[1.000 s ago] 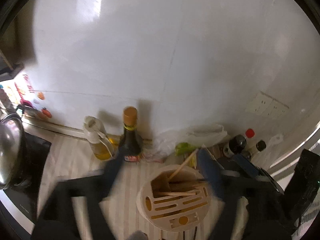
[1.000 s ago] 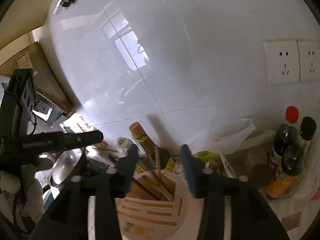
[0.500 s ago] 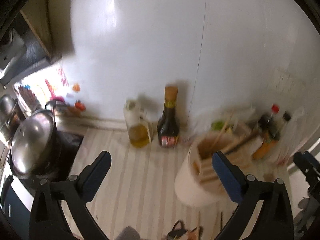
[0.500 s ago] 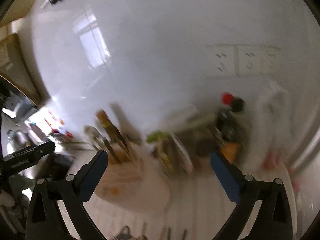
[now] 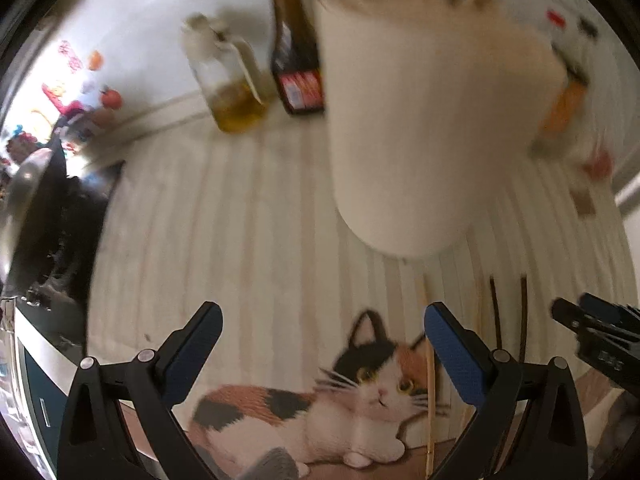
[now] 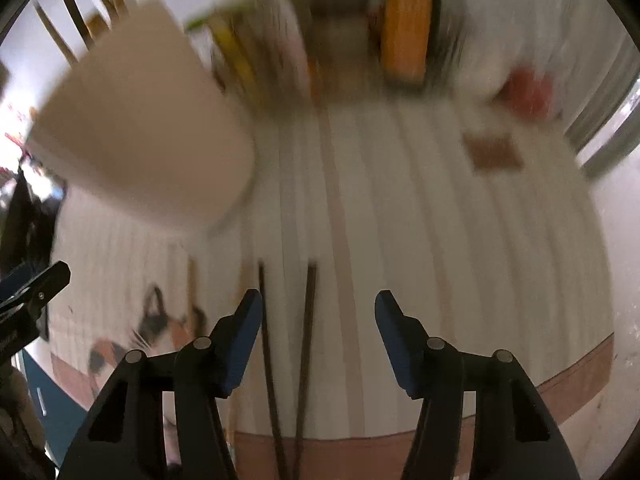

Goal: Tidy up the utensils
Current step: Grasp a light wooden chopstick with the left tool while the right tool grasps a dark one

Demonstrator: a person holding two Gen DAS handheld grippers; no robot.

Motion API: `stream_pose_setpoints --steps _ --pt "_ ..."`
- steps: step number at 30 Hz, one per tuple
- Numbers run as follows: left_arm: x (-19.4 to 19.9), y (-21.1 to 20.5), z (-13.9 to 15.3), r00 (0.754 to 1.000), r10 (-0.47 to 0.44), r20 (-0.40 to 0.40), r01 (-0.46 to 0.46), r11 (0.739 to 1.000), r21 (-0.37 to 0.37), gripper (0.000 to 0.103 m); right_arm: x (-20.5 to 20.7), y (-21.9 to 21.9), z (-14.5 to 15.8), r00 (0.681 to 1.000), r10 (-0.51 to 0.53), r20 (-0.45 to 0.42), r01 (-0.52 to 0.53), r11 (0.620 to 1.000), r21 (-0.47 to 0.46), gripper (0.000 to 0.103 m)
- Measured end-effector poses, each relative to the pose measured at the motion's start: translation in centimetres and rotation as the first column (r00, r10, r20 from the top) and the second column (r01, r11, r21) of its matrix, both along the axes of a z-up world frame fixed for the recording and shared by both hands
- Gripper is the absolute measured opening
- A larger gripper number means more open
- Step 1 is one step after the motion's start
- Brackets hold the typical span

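Dark chopsticks (image 6: pixel 286 360) between right claw (image 6: pixel 318 312) fingers

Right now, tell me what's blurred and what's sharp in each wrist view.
Left wrist view: holder smeared by motion, bottle soft, cat print and left tool fairly sharp; fisheye bends the mat's stripes. Right wrist view: heavier smear across the holder and back clutter; dark chopsticks and right tool stay crisp.

Striped mat (image 6: pixel 420 216) under dark chopsticks (image 6: pixel 308 340)

dark chopsticks (image 6: pixel 308 360) — flat, beside cream holder (image 6: pixel 148 136)
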State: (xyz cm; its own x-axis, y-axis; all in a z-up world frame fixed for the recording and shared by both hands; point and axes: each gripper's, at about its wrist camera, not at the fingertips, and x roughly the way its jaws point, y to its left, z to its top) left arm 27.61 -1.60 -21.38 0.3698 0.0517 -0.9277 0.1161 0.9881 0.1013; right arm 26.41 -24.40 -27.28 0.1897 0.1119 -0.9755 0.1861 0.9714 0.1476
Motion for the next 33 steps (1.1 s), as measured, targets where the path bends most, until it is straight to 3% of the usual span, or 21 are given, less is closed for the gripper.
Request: stream_pose_setpoints --steps 5,6,8,9,10,14,16,20,23,27,30,33 --pt "-0.3 -1.6 -2.6 0.998 -0.035 -0.060 0.035 0.999 0.008 0.095 0.1 1.3 -3.6 0.997 0.019 -0.077 -0.019 1.000 -0.001 0.044" --pt "-0.4 -1.8 -2.9 0.997 -0.041 -0.071 0.042 0.999 0.007 0.093 0.1 1.6 -4.4 0.995 0.022 -0.101 -0.023 1.000 -0.010 0.032" --pt "-0.6 -2.5 -3.7 0.994 -0.057 -0.095 0.057 0.998 -0.001 0.091 0.0 2.0 -4.8 0.995 0.035 -0.095 -0.038 0.999 -0.033 0.025" --pt "-0.6 -2.8 -4.0 0.992 -0.065 -0.107 0.065 0.998 -0.006 0.088 0.0 2.2 -5.0 0.993 0.047 -0.107 -0.051 0.998 -0.041 0.009" --pt "-0.5 -3.2 -4.4 0.990 -0.071 -0.119 0.071 0.997 -0.009 0.086 -0.2 2.3 -5.0 0.993 0.049 -0.109 -0.053 0.998 -0.041 0.007" --pt "-0.4 -4.5 -6.0 0.979 -0.100 -0.175 0.094 0.995 -0.041 0.074 -0.9 1.6 -5.3 0.990 0.047 -0.131 -0.052 0.998 -0.035 0.006" --pt "-0.3 -5.2 -6.8 0.972 -0.119 -0.201 0.110 0.992 -0.054 0.061 -1.4 0.5 -5.4 0.988 0.042 -0.149 -0.047 0.998 -0.029 0.006" --pt "-0.6 -6.1 -7.8 0.965 -0.141 -0.222 0.134 0.990 -0.046 0.056 -2.4 -0.8 -5.6 0.986 0.029 -0.163 -0.033 0.999 -0.024 0.006" --pt "-0.9 -6.4 -8.5 0.958 -0.147 -0.244 0.140 0.989 -0.049 0.041 -2.6 -1.4 -5.7 0.986 0.016 -0.165 -0.019 1.000 -0.016 0.006" --pt "-1.1 -6.4 -8.6 0.958 -0.156 -0.242 0.146 0.988 -0.059 0.031 -2.6 -1.4 -6.1 0.986 0.012 -0.164 -0.016 1.000 -0.023 0.007" --pt "-1.3 -6.4 -8.5 0.957 -0.165 -0.237 0.154 0.986 -0.065 0.008 -2.4 -1.7 -6.3 0.986 0.009 -0.164 -0.012 1.000 -0.017 0.007" --pt "-1.2 -5.9 -8.4 0.960 -0.158 -0.233 0.146 0.987 -0.069 0.006 -2.1 -1.3 -6.1 0.986 0.008 -0.165 -0.012 1.000 -0.021 0.007"
